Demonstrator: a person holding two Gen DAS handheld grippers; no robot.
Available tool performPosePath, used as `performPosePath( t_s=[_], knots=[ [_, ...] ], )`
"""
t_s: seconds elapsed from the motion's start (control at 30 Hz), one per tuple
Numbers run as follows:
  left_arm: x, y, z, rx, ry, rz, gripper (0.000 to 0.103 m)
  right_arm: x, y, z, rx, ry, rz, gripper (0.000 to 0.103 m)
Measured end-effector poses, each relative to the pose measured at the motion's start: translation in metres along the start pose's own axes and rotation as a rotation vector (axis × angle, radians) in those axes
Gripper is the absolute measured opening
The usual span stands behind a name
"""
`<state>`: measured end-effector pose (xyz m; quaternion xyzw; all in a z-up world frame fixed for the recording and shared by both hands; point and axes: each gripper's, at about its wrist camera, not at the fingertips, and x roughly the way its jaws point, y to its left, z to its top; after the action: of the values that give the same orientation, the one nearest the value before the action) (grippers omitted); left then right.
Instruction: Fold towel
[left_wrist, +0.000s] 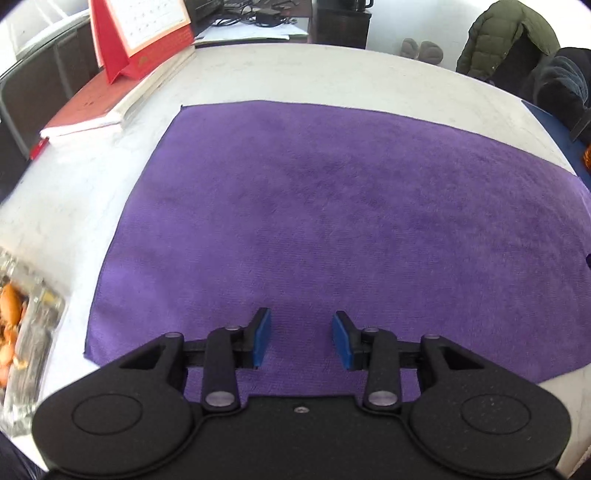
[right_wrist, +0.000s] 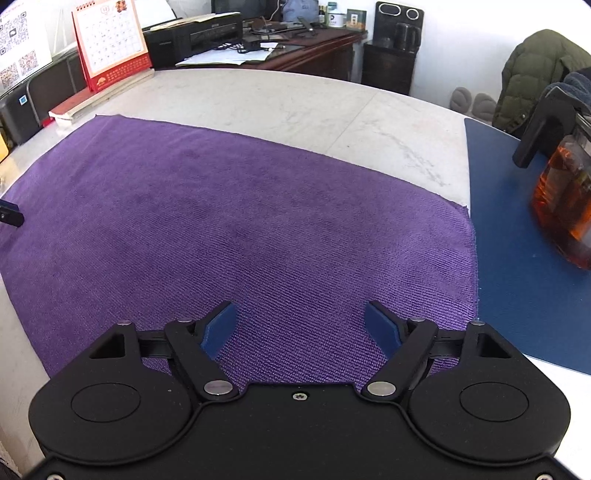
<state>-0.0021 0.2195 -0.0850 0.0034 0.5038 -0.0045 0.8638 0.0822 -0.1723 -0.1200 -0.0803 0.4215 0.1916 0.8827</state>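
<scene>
both tools, left tool (left_wrist: 301, 339) and right tool (right_wrist: 301, 330), are held agape over the flat purple towel (left_wrist: 314, 206) (single layer, apparently); matching near corners should be pinched evenly.

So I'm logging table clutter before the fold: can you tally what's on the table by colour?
Purple: 1, towel
Red: 2, desk calendar, book
Blue: 1, mat
Amber: 1, bottle
Total: 5

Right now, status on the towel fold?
Left tool open, right tool open, both empty. Towel flat, unfolded. Bottle off to the right, clear of it.
</scene>
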Motion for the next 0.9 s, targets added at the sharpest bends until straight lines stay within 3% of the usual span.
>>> performPosePath(
  t_s=[0.27,0.47,0.57,0.63,0.9],
  knots=[
    [-0.004,0.007,0.004,-0.010,0.032,0.025,0.036,0.003,0.000,0.000,0.006,-0.002,-0.002,0.090],
    [-0.002,0.035,0.033,-0.039,-0.043,0.088,0.036,0.003,-0.001,0.002,0.011,0.013,-0.004,0.090],
    [0.010,0.049,0.043,-0.050,-0.042,0.130,0.036,0.004,0.000,0.004,0.018,0.023,-0.007,0.091],
    [0.019,0.057,0.042,-0.052,-0.006,0.166,0.037,0.005,0.001,0.005,0.022,0.030,-0.009,0.092],
    [0.001,0.082,0.007,-0.162,-0.014,0.127,0.048,0.009,0.003,0.012,0.043,0.066,-0.024,0.094]
  ],
)
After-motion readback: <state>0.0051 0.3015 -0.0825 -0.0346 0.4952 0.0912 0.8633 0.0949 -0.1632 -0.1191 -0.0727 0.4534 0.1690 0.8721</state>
